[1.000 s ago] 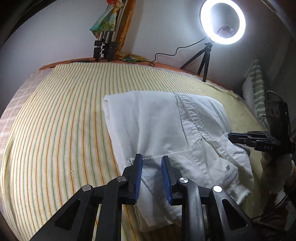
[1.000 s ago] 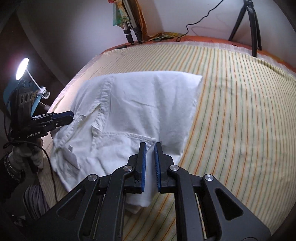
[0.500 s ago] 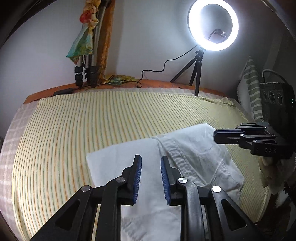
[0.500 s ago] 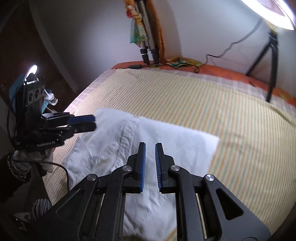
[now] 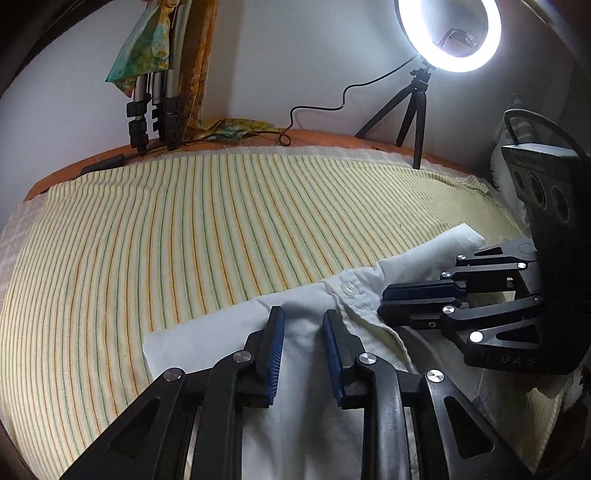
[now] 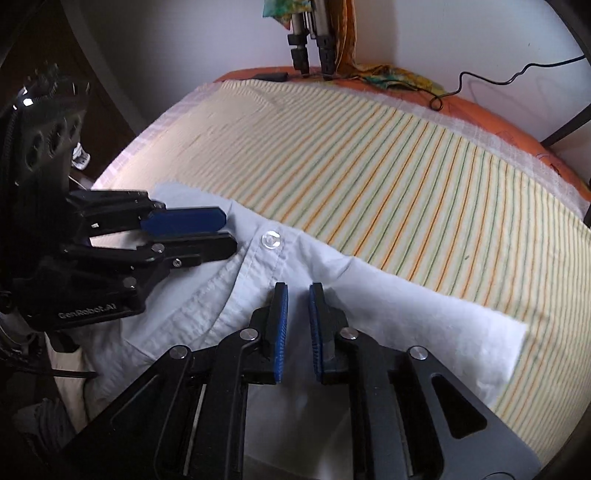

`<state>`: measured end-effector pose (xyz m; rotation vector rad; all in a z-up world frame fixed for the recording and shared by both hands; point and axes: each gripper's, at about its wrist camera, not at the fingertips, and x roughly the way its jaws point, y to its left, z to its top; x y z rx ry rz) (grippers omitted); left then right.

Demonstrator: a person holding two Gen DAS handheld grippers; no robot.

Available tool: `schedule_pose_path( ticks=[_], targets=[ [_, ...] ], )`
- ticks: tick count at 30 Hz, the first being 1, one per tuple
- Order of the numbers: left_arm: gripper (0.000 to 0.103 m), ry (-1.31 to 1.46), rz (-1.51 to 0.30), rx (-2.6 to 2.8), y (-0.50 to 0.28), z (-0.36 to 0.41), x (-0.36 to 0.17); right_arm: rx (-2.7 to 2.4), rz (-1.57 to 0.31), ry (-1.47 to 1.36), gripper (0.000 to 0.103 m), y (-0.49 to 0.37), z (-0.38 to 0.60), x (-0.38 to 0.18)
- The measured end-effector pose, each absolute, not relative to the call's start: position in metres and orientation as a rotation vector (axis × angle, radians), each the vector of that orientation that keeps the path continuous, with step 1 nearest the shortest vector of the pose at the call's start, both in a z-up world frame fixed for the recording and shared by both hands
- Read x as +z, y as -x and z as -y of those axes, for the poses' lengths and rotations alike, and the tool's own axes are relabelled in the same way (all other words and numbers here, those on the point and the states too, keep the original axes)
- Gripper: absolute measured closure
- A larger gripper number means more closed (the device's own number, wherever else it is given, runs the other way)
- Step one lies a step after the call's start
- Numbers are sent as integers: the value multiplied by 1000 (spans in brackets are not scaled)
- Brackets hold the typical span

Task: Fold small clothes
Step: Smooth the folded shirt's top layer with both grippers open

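Looking along my left gripper (image 5: 303,325), I see its blue-padded jaws spread apart with nothing between them, poised over the white shirt (image 5: 236,332). The shirt lies folded at the near edge of the striped bedsheet (image 5: 184,240), its button placket and a clear button (image 5: 349,287) just ahead of the fingertips. My right gripper (image 6: 297,299) has its jaws parted by a narrow gap, holding nothing, above the same shirt (image 6: 406,317) beside the button (image 6: 270,239). Each gripper shows in the other's view, close together over the collar end. A ring light (image 5: 448,33) glows on a tripod beyond the bed.
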<state>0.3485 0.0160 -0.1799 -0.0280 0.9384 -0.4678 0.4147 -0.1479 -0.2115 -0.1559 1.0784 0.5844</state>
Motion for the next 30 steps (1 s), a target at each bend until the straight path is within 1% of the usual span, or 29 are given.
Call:
schedule_pose_path(
  ticks=[2,5,6,8,12,15,16,18,19,22,24,25,26,28,30],
  targets=[
    [81,98,-951,-482,-350,-25,-179,585,-1085,177,93,-414,146,-209],
    [82,126,-934,-456,-344,-37,-167,599,-1070,92,92,-414,159,-193],
    [82,121,-925,-441,-341,-42,-164,596,-1048,56,88,-413,167,-187],
    [82,130,-932,-407,-338,-55,-166,551,-1021,3,84,-413,187,-178],
    [82,205,-937,-368,-335,-79,-173,488,-1040,-78,83,-418,218,-179],
    [82,163,-962,-354,-335,-77,-184,477,-1063,-68,84,-418,223,-185],
    [80,135,-964,-350,-335,-73,-188,476,-1068,-48,84,-417,221,-188],
    [79,83,-948,-334,-335,-68,-192,471,-1075,18,87,-417,215,-197],
    [79,64,-947,-326,-337,-66,-193,471,-1068,38,87,-416,213,-203],
    [79,39,-977,-301,-341,-66,-187,473,-1061,41,88,-415,216,-202],
    [82,63,-953,-299,-331,-75,-176,429,-1062,57,88,-409,220,-192],
    [82,97,-948,-314,-324,-82,-171,422,-1058,58,87,-403,223,-185],
    [81,145,-946,-331,-316,-90,-166,432,-1055,39,86,-395,228,-178],
    [76,257,-946,-374,-294,-104,-160,447,-1044,-24,79,-375,241,-166],
    [74,348,-959,-405,-271,-116,-161,462,-1040,-149,62,-351,262,-160]
  ],
)
